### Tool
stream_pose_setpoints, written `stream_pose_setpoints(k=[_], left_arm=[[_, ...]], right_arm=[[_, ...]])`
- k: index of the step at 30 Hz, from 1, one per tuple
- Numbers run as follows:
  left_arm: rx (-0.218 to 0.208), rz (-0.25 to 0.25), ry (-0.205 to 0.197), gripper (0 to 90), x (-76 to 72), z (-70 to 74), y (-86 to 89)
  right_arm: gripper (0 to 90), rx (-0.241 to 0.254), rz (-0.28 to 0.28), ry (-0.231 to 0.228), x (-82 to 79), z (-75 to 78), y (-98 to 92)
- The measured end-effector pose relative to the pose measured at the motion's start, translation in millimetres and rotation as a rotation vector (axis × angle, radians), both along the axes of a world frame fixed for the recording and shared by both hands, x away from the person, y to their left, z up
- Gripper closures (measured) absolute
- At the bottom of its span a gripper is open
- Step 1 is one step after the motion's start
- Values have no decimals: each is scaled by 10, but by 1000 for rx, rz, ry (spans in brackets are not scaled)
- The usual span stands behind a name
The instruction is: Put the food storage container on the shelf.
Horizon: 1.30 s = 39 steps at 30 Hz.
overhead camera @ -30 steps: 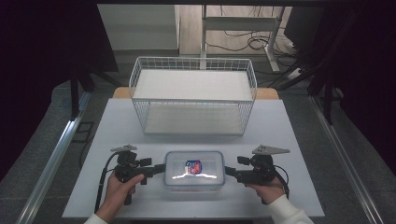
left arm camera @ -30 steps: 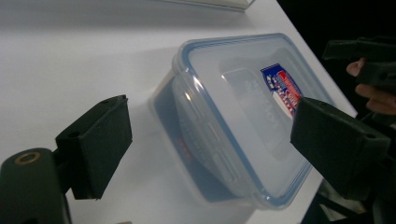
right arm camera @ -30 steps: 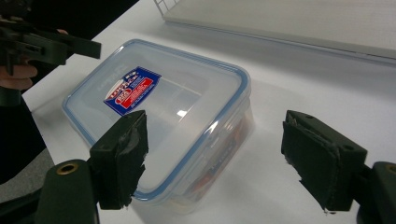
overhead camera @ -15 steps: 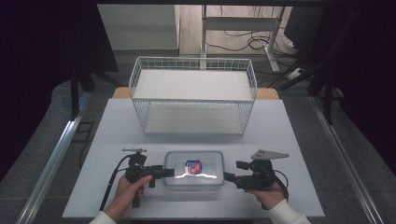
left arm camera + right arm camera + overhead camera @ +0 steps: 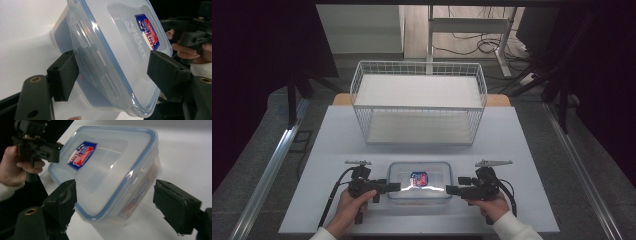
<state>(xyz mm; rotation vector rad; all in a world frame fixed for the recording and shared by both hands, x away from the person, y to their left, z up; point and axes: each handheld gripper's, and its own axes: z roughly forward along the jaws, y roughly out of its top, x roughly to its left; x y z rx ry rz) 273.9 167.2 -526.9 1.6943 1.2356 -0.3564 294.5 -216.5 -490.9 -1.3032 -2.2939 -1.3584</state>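
Now container between left tool, right tool.

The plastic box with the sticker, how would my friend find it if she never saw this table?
Look at the white table and find the big white wire basket at its far side. In front of that, near the person's edge, sits the plastic box between two black grippers. It is see-through, with a blue-rimmed lid and a red and blue sticker.

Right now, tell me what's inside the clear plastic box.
Through the plastic box, red and blue packaging shows at one side wall. The frosted lid and its label hide the rest, so the contents can't be identified.
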Motion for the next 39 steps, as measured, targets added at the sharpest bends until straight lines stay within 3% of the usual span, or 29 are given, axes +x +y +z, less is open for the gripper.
stream_pose_setpoints(k=[1,2,3,4,15,18,25,31,39], left_arm=[[-2,-2,1,270,3,-2,7],[-3,-3,2,278,6,-1,13],[-3,-3,2,279,6,-1,13],[-1,-4,2,279,6,-1,15],[-4,-1,1,282,6,-2,14],[-3,-1,1,282,5,-2,14],[-5,8,-3,283,4,-3,9],[-5,13,-7,283,-3,1,2],[-4,20,-24,311,-26,29,13]], right_arm=[[188,0,0,0,0,0,0],[187,16,-4,62,72,-58,20],[187,16,-4,62,72,-58,20],[182,23,-5,102,111,-98,43],[216,71,10,218,219,-218,123],[229,70,2,228,221,-219,126],[354,87,-22,226,198,-174,63],[391,117,-43,252,197,-187,30],[423,124,-43,248,174,-168,14]])
